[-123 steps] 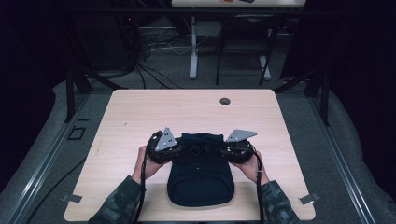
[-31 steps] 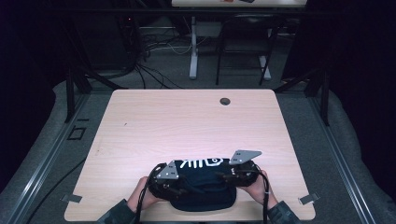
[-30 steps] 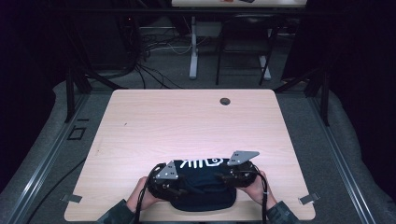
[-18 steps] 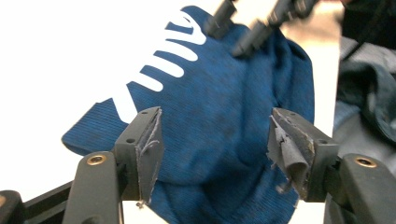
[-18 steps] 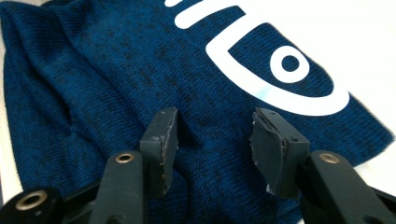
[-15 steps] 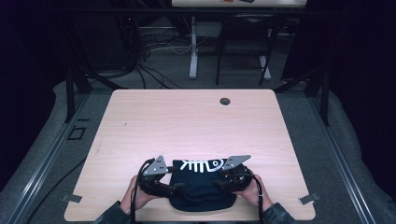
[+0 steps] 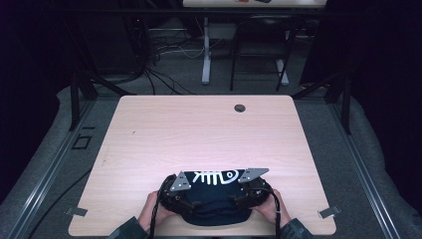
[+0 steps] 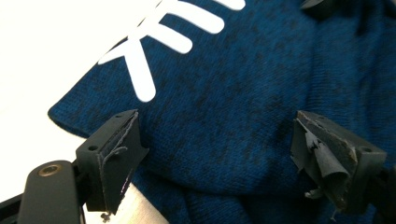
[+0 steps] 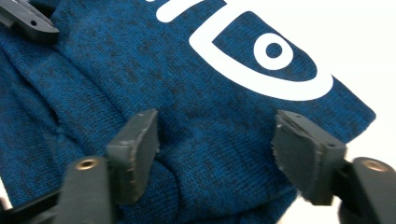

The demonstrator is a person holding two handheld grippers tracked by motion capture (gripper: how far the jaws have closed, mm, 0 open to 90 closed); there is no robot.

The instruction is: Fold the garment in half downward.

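Pale wood-grain bench (image 7: 164,139) carries a dark blue knitted garment (image 7: 214,201), folded into a compact bundle at the near edge, centred between the person's two hands. A white fish-skeleton print (image 7: 215,176) lies on the garment's far side; the left gripper view shows its ribs (image 8: 161,42), the right gripper view its head and eye (image 9: 266,56). The left hand (image 7: 152,211) and right hand (image 7: 272,208) enter from the bottom edge, each holding its gripper low over the bundle and angled inward toward the other. The left gripper (image 8: 233,144) has its fingers (image 8: 116,154) spread wide apart over the knit, nothing clamped between them; the jaws have just been opening. The right gripper (image 9: 215,149) likewise has its fingers (image 9: 306,154) apart over the fabric, pads clear of any fold, jaws also just opened. A round grommet hole (image 7: 240,108) sits near the bench's far edge, well apart from the garment.
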